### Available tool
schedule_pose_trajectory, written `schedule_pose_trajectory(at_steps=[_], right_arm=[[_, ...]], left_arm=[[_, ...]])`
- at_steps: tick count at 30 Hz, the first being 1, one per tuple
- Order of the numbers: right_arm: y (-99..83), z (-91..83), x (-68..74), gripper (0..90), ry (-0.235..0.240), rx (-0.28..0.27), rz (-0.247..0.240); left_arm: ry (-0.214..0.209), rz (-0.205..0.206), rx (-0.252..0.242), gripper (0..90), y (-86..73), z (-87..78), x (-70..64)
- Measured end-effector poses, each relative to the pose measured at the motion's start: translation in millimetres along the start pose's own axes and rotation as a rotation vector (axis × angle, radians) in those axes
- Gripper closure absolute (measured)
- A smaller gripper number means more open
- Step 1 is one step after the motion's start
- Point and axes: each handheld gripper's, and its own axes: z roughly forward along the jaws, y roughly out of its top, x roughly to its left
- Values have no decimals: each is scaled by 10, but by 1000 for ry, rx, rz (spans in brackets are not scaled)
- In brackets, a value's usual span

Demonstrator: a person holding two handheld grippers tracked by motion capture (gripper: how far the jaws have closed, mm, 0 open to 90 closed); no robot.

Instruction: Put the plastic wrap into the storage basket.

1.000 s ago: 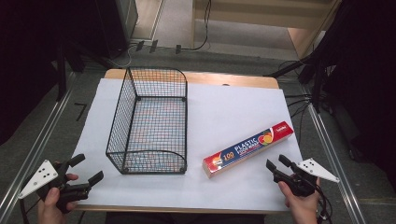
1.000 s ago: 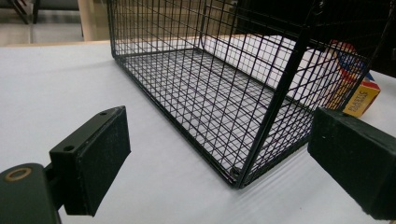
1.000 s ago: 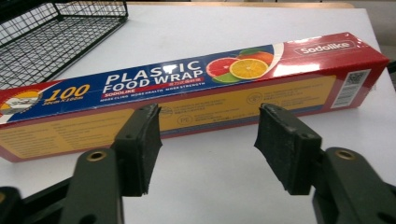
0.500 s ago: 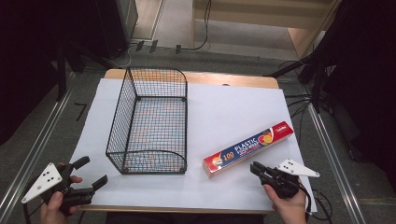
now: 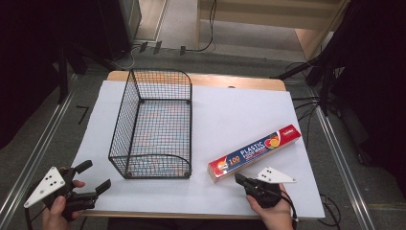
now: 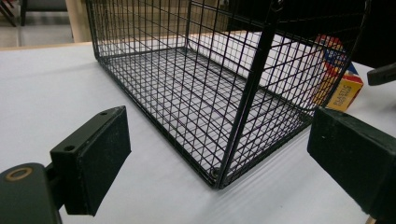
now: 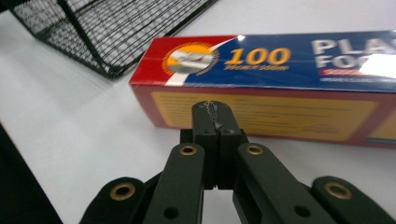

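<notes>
The plastic wrap box (image 5: 254, 153) lies flat on the white table cover (image 5: 230, 115), right of centre in the high view, slanting from lower left to upper right, well apart from the black wire basket (image 5: 155, 125) standing left of centre. The right gripper (image 5: 242, 180) sits at the lower right, its tip just short of the box's near end; in the right gripper view its jaws are pressed together with nothing between them, aimed at the box's yellow side face. The left gripper (image 5: 93, 177) hovers at the lower left with its jaws spread wide, facing the basket's near corner.

The risk, as I judge it: clenched jaws can only nudge (not grasp) the box, skidding it away or spinning it. They would need to part first, and even then a bite near one end could let the long box droop.
</notes>
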Motion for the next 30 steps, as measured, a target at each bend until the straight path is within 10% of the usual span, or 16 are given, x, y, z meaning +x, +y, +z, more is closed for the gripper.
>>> schedule_pose_trajectory(at_steps=[11,30], right_arm=[[-11,287,287,900,24,55,-80],[88,474,318,900,-8,44,-50]], left_arm=[[2,-3,2,63,-1,-2,0],[1,-3,8,63,-3,17,-2]])
